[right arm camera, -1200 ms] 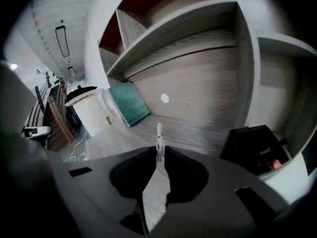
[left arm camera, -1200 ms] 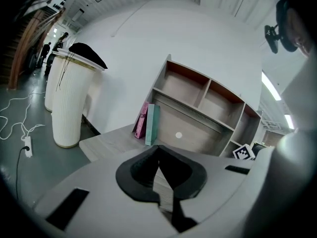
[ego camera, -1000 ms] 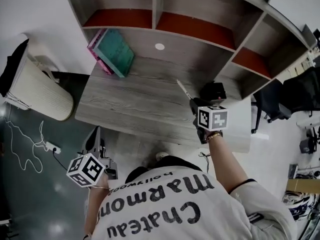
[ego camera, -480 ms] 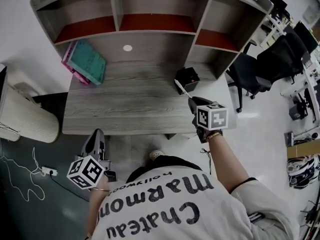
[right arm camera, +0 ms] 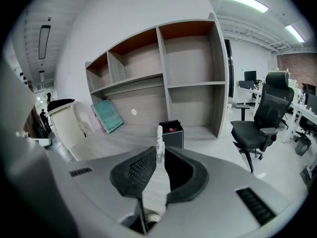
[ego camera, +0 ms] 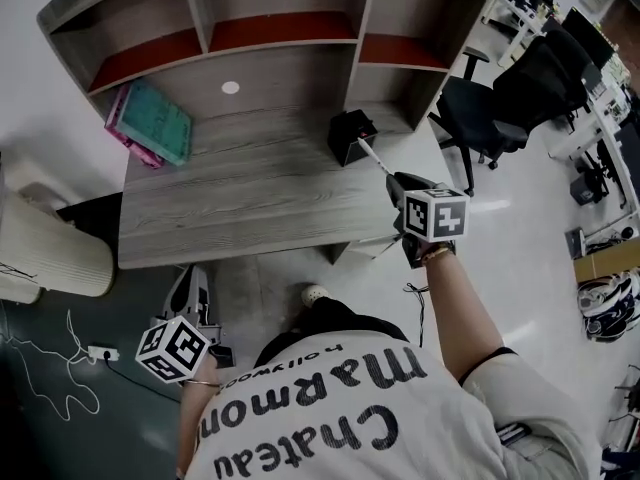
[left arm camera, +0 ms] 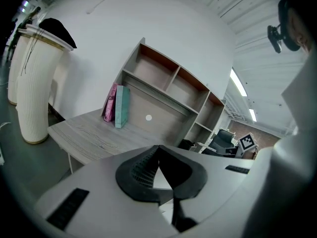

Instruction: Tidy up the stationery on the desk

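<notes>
My right gripper (ego camera: 393, 177) is shut on a white pen (ego camera: 372, 156) and holds it over the desk's right end, tip pointing toward a black pen holder (ego camera: 350, 134). In the right gripper view the pen (right arm camera: 159, 138) sticks up from between the pads of the right gripper (right arm camera: 159, 153), with the pen holder (right arm camera: 171, 133) just beyond it. Teal and pink books (ego camera: 150, 123) lean at the desk's back left. My left gripper (ego camera: 190, 290) hangs low in front of the desk (ego camera: 240, 203). Its jaws meet at the tips of the left gripper (left arm camera: 158, 148) with nothing between them.
A shelf unit (ego camera: 280, 38) rises at the back of the desk. A black office chair (ego camera: 485, 113) stands to the right. A white ribbed cylinder (ego camera: 45, 253) stands left of the desk, and a power strip with cable (ego camera: 100, 351) lies on the floor.
My right gripper carried the pen rightward along the desk, up to the pen holder. The left gripper stayed low in front of the desk.
</notes>
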{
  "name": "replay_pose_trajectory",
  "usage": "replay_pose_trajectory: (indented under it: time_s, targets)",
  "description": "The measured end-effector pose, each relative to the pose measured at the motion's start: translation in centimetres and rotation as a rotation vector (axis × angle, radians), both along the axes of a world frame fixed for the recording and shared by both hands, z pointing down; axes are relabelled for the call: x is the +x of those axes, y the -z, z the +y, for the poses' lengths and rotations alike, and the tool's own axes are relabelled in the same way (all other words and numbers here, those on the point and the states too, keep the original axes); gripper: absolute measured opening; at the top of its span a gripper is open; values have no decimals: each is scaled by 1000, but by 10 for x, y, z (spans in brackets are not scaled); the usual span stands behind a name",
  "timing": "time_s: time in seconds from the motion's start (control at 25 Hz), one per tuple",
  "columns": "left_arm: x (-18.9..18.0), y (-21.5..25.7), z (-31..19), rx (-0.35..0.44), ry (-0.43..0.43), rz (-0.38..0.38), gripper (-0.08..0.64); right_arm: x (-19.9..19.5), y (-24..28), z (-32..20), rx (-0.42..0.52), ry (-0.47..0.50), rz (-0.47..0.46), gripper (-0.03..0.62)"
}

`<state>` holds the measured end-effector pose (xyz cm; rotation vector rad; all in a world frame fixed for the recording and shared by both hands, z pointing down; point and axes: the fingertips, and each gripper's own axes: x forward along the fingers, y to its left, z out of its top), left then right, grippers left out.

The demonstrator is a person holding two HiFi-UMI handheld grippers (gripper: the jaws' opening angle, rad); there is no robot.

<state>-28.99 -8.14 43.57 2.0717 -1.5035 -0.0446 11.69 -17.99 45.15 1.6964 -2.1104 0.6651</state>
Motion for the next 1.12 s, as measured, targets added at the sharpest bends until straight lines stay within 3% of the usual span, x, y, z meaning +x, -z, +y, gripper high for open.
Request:
replay_pose_trajectory:
  time_s: [0.52,0.92,1.12]
  targets:
    - [15,5,-12,2,20,-10,15,22,10,-25,17,10,19,63]
    - [64,4,-41,-11,45,10,15,34,3,-68,-46,135,77,63]
    - [78,0,-47,-25,68,10,15,33,-5,-84,-94,242,143,63]
